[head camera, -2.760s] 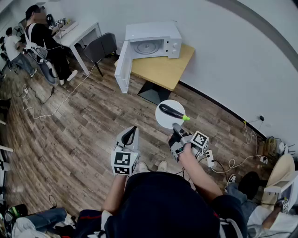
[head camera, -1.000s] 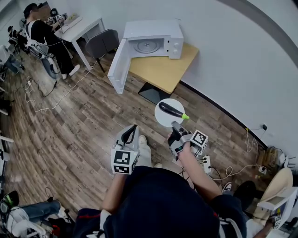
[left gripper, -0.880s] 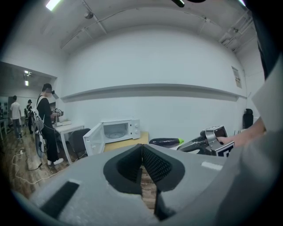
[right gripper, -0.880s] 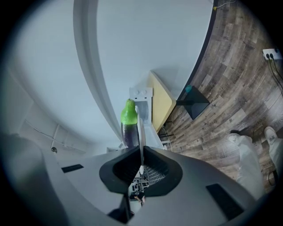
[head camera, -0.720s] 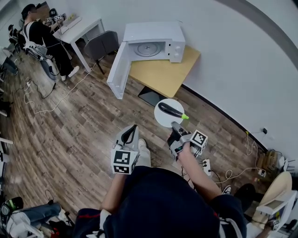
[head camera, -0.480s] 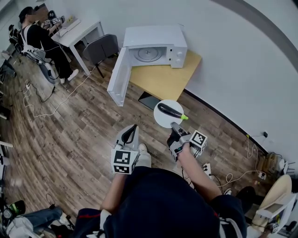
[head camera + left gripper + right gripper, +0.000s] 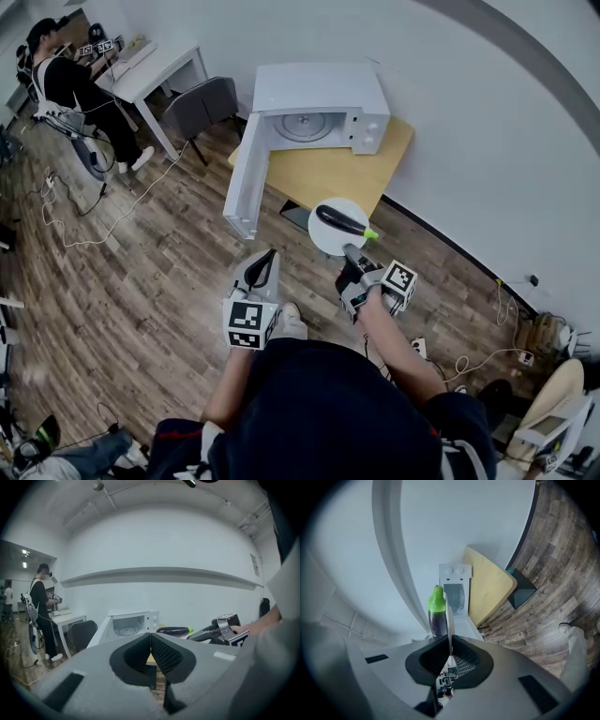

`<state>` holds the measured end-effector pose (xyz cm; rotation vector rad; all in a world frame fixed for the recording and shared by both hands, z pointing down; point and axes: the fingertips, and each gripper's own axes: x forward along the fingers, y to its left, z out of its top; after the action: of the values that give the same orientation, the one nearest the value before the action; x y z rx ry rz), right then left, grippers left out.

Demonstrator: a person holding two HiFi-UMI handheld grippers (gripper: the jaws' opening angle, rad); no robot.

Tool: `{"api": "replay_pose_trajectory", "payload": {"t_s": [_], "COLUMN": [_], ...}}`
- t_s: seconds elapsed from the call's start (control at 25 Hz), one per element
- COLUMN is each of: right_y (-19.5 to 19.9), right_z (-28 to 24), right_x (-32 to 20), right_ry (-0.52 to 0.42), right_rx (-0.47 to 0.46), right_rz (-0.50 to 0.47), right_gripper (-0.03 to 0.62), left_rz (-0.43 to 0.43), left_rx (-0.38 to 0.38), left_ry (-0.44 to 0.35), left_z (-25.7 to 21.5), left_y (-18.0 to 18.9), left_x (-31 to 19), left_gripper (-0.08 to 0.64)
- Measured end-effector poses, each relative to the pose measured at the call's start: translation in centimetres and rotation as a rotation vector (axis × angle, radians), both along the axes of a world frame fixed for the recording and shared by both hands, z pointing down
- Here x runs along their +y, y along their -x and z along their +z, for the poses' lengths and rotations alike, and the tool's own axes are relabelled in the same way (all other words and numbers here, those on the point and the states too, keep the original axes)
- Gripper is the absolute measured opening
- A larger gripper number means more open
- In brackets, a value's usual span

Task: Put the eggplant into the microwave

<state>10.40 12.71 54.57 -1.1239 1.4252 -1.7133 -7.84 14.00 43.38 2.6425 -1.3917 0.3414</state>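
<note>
We see the right hand-held gripper (image 7: 349, 250) clamped on the rim of the white plate (image 7: 327, 240) bearing the eggplant (image 7: 338, 221), now over the edge of the desk (image 7: 319, 174), nearer the open microwave (image 7: 314, 89) than before. The left hand-held gripper (image 7: 270, 257) has its jaws together, empty. In the right gripper view the jaws hide the eggplant's lower end.

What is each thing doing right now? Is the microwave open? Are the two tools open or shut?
microwave: open, no food inside.
eggplant: lying on the plate.
plate: held up in the air by its edge.
right tool: shut on the plate.
left tool: shut, holding nothing.
</note>
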Motion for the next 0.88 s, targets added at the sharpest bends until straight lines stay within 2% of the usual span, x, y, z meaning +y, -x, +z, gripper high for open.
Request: {"api": "replay_pose_trajectory", "payload": {"t_s": [0.44, 0.88], "right_y": [2.8, 4.4], "right_z": [0.2, 0.6], "right_x": [-6.3, -10.2], "right_ry": [0.016, 0.02], "right_rx": [0.022, 0.039], "right_rz": [0.034, 0.053], "right_gripper": [0.025, 0.025], "left_rz": [0.04, 0.074], "left_rx": [0.022, 0.033], "left_ry": [0.01, 0.024], "left_z": [0.5, 1.5], "left_y": [3.0, 4.6], "left_x": [-7.2, -11.2], "left_gripper": [0.017, 0.017]}}
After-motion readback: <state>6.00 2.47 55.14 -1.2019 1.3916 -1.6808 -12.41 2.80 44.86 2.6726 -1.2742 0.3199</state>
